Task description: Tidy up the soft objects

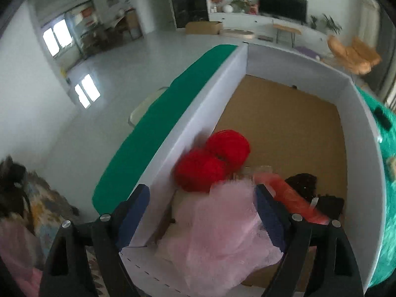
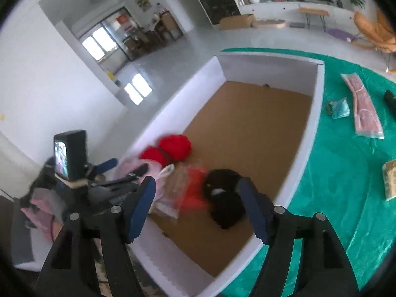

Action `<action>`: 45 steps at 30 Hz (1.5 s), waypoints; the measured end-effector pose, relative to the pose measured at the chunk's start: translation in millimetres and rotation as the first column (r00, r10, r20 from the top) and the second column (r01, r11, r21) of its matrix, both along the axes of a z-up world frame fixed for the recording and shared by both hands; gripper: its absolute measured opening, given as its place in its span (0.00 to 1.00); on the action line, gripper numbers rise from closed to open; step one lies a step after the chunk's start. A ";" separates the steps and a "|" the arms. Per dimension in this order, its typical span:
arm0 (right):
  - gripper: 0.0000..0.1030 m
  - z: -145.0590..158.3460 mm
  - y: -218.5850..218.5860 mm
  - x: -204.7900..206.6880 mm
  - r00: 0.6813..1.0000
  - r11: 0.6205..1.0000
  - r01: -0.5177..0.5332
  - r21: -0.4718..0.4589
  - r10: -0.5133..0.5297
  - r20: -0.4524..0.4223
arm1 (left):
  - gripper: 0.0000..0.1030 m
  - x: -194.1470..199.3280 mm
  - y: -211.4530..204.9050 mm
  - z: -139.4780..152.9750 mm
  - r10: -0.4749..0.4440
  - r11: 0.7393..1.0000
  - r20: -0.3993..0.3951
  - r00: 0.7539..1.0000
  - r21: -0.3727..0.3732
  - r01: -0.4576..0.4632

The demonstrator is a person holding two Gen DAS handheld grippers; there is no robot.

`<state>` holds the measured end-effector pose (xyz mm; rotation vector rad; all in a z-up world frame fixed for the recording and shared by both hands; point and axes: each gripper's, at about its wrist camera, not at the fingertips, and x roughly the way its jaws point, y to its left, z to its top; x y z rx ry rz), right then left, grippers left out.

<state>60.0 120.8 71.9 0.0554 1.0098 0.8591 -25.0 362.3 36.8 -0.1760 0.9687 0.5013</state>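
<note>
My left gripper (image 1: 201,212) hangs over the near left corner of the white box (image 1: 222,79), jaws wide, with the pink tulle (image 1: 222,222) bunched between them; I can't tell whether the pads touch it, so I judge it loose. The tulle lies straight ahead and below me, its length running away from me toward the two red yarn balls (image 1: 212,160) just beyond. My right gripper (image 2: 198,205) is also wide open and empty, above the black fuzzy item (image 2: 225,195). Well off to the right on the green cloth (image 2: 346,173), the pink packet (image 2: 363,106) lies lengthwise, nearer my right hand.
</note>
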 end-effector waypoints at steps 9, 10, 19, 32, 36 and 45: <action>0.71 -36.8 -135.0 22.0 0.936 0.937 0.335 -0.102 -0.318 0.152 | 0.83 10.9 -42.0 25.0 -0.062 0.996 0.182 0.981 -0.053 0.073; 0.71 -45.3 -152.9 25.5 0.919 0.918 0.380 -0.115 -0.361 0.158 | 0.83 12.1 -50.5 28.2 -0.085 0.994 0.192 0.978 -0.055 0.097; 0.71 -112.5 -306.0 25.1 0.750 0.722 0.661 -0.207 -0.621 0.227 | 0.83 32.3 -167.7 49.6 -0.347 0.914 0.263 0.900 -0.117 0.387; 0.71 -137.8 -387.2 23.4 0.572 0.515 0.818 -0.258 -0.779 0.257 | 0.93 66.7 -366.5 -8.9 -0.663 0.706 0.165 0.730 -0.183 0.684; 0.76 -137.6 -384.8 25.7 0.583 0.522 0.809 -0.271 -0.771 0.257 | 0.93 103.2 -387.5 -48.1 -0.647 0.745 0.114 0.754 -0.112 0.657; 0.81 -140.8 -374.4 24.9 0.604 0.524 0.792 -0.314 -0.749 0.274 | 0.94 161.0 -396.2 -103.3 -0.622 0.780 0.039 0.782 -0.060 0.623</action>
